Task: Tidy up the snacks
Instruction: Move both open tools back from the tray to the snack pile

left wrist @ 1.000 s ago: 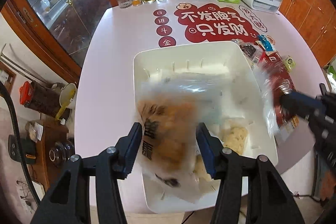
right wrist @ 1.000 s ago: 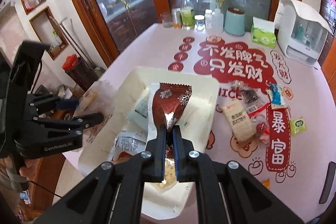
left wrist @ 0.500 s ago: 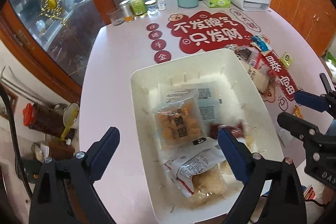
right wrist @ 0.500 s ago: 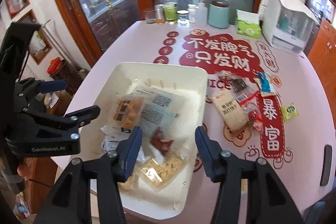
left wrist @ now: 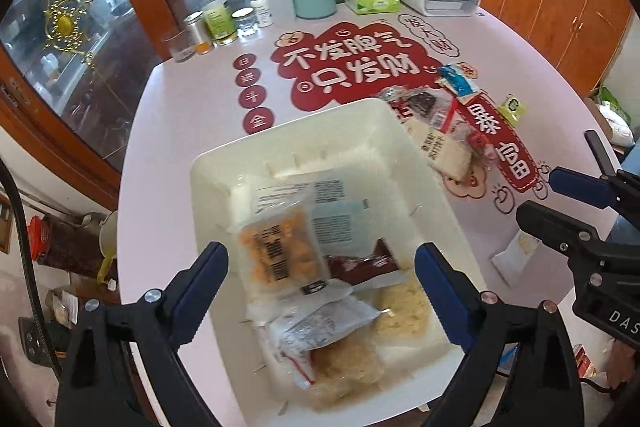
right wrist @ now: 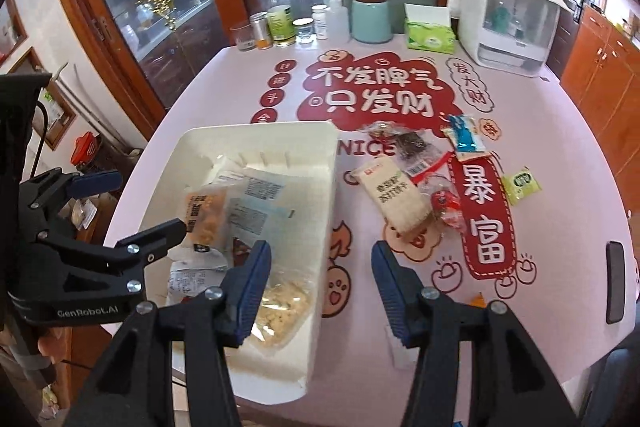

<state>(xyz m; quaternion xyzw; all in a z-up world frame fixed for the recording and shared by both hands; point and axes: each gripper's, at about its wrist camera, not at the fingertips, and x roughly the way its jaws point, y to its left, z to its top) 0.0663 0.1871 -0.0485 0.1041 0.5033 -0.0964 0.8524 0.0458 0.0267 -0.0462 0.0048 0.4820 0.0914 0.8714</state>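
The white bin (left wrist: 304, 147) sits at the near edge of the table (left wrist: 192, 99) and holds several snack packets, among them an orange-crumb packet (left wrist: 280, 255) and a dark red packet (left wrist: 360, 263). The left gripper (left wrist: 320, 287) hangs above the bin with its jaws wide apart and nothing between them. The right gripper (right wrist: 318, 283) hovers over the bin's right wall, jaws apart and empty. Loose snacks (right wrist: 424, 171) lie just right of the bin, including a pale rice-cracker packet (right wrist: 394, 197) and a small green sachet (right wrist: 520, 183). The likely trouble: these packets overlap, so a grab may pinch two wrappers or slide off the slick film. The bin also looks to overhang the table edge, so a knock from either gripper could tip it.
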